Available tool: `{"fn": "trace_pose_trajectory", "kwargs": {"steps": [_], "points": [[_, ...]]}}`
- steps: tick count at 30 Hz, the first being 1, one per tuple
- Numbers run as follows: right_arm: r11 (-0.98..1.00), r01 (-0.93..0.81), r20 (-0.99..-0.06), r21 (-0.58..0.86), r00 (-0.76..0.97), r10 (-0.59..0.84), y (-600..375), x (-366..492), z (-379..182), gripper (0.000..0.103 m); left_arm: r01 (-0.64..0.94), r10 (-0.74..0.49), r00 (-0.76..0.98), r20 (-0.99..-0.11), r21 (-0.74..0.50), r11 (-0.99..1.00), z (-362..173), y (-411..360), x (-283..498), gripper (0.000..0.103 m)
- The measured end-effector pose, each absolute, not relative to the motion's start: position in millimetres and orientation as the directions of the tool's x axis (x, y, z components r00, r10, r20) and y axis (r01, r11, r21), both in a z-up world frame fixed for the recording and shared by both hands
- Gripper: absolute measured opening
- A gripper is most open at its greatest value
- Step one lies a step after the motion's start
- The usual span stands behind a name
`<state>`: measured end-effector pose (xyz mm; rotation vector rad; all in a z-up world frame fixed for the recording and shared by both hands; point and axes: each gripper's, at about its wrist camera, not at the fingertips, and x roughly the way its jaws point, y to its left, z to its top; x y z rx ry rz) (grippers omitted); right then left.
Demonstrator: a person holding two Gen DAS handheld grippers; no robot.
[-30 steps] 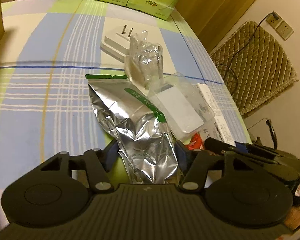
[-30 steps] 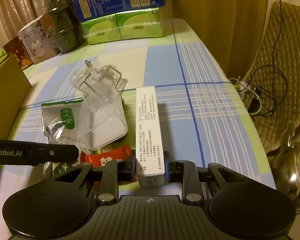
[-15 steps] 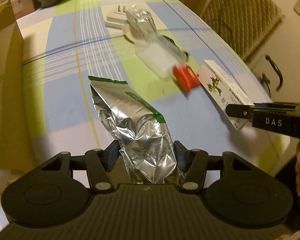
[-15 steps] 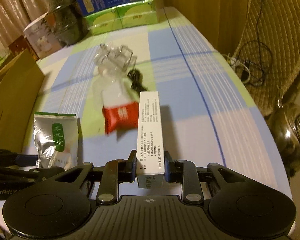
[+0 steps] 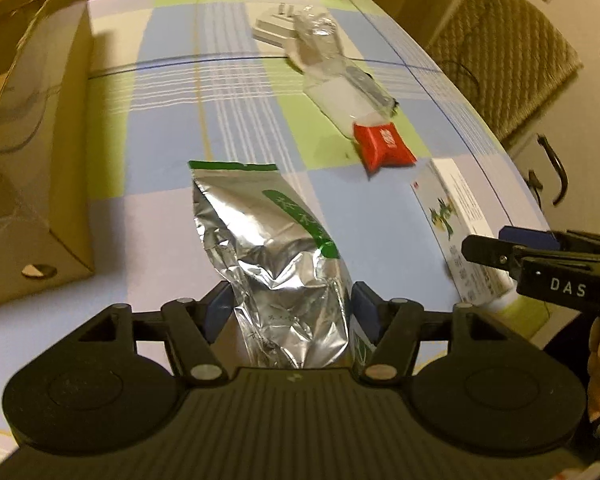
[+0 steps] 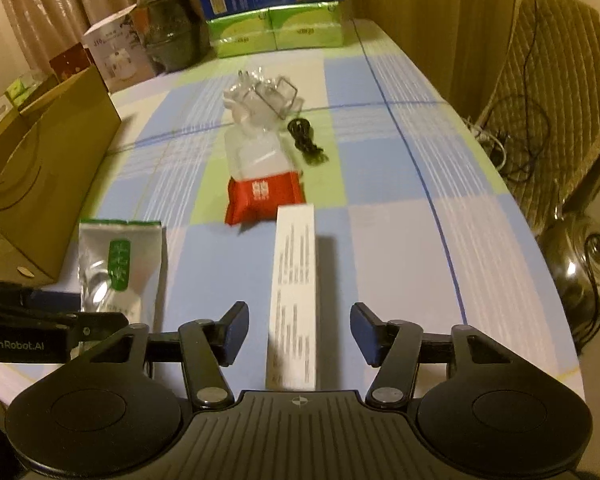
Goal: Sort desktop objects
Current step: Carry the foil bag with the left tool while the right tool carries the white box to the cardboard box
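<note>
The right hand-held gripper [image 6: 298, 330] has just let go: half a second ago its 2 fingers were clamped on the white carton [image 6: 294, 296], and now they stand wide apart with clear gaps on both sides of it. The carton lies lengthwise between them, on or just above the bench [image 6: 400, 240], its far end almost touching the red packet [image 6: 264, 198]. Since a second ago both held items have been drawn out of the pile toward the near edge, leaving the red packet uncovered where it had been half buried. I take this to mean the carton has reached its sorted spot and that hand is free for the next pick. The left hand-held gripper [image 5: 292, 314] is a different story: its pads are still pressed against the crumpled silver foil pouch [image 5: 268, 248], which sticks out ahead of it, its green-edged top pointing away from the camera. Left of the red packet, the pouch sits close to the cardboard box [image 5: 40, 152], so the box looks like its likely destination, though that is only my guess. Just beyond the red packet lie a clear plastic bag [image 6: 258, 156] and a small black cable [image 6: 306, 140], untouched, with a white plug adapter [image 5: 274, 28] farther back under more crinkled plastic, so a good share of the sorting seems to remain.
</note>
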<state>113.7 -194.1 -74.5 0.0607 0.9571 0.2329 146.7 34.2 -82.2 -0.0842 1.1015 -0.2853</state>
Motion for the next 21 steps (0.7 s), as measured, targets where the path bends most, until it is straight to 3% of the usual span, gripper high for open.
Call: {"fn": "trace_pose_trajectory", "kwargs": {"steps": [9, 17, 21], "points": [[0.968, -0.206, -0.801, 0.142, 0.551, 0.235, -188.2, 117.6, -84.0, 0.054, 0.142, -0.241, 0.423, -0.873, -0.199, 0.970, -93.7, 28.3, 152.7, 0.070], [0.968, -0.216, -0.814, 0.126, 0.536, 0.225, -182.3, 125.4, -96.1, 0.054, 0.153, -0.210, 0.446, -0.870, -0.157, 0.976, -98.3, 20.2, 151.4, 0.070], [0.971, -0.214, -0.821, 0.111, 0.531, 0.210, -180.7, 129.0, -101.4, 0.053, 0.164, -0.201, 0.456, -0.867, -0.140, 0.976, -98.2, 18.8, 150.1, 0.065]]}}
